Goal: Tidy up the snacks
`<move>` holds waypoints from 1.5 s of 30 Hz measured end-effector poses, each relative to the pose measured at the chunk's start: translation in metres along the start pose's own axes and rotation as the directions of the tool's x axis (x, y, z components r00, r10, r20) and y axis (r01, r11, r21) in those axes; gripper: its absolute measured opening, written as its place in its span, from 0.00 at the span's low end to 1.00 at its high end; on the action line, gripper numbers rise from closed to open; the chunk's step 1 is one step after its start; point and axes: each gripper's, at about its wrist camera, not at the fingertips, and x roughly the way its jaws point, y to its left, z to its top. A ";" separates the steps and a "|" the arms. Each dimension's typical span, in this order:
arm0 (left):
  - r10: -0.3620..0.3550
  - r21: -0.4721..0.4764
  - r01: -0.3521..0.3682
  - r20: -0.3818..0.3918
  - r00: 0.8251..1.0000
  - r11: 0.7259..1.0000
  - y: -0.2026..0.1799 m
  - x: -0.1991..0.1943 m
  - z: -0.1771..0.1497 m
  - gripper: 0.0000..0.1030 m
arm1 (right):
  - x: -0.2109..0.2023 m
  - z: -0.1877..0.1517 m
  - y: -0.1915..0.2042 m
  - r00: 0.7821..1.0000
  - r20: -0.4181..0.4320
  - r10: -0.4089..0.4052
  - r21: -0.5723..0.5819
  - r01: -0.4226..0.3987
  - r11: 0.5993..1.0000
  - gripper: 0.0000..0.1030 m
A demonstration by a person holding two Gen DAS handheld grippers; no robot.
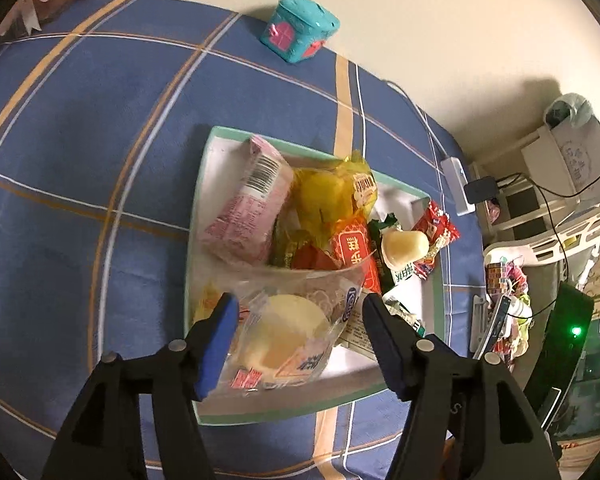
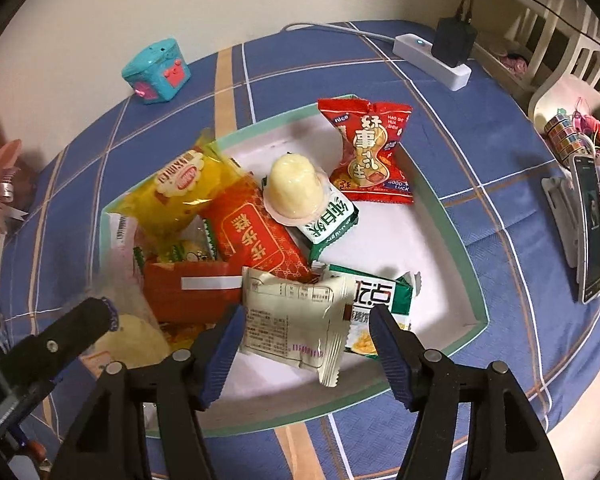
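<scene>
While half-open, both hand-held grippers (image 1: 296, 340) (image 2: 306, 350) straddle packets (image 1: 280, 340) (image 2: 296, 320).

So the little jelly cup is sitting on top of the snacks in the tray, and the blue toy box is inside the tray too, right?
Not quite. The jelly cup does sit on top of the snacks in the tray, but the blue toy box is not inside it. It stands on the checked cloth beyond the tray, near the wall. The right wrist view shows this clearly.
</scene>
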 end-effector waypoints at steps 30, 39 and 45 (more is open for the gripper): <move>0.431 0.096 -0.461 0.228 0.873 0.882 0.059 -0.080 -0.072 0.99 | -0.051 -0.091 0.027 0.994 0.085 0.075 -0.119 -0.065 0.991 1.00; 0.466 0.098 -0.500 0.242 0.851 0.861 0.057 -0.086 -0.076 0.99 | -0.057 -0.094 0.035 0.992 0.109 0.070 -0.155 -0.052 0.987 1.00; 0.489 0.098 -0.523 0.246 0.837 0.847 0.054 -0.086 -0.076 0.99 | -0.057 -0.092 0.037 0.992 0.111 0.064 -0.166 -0.045 0.985 1.00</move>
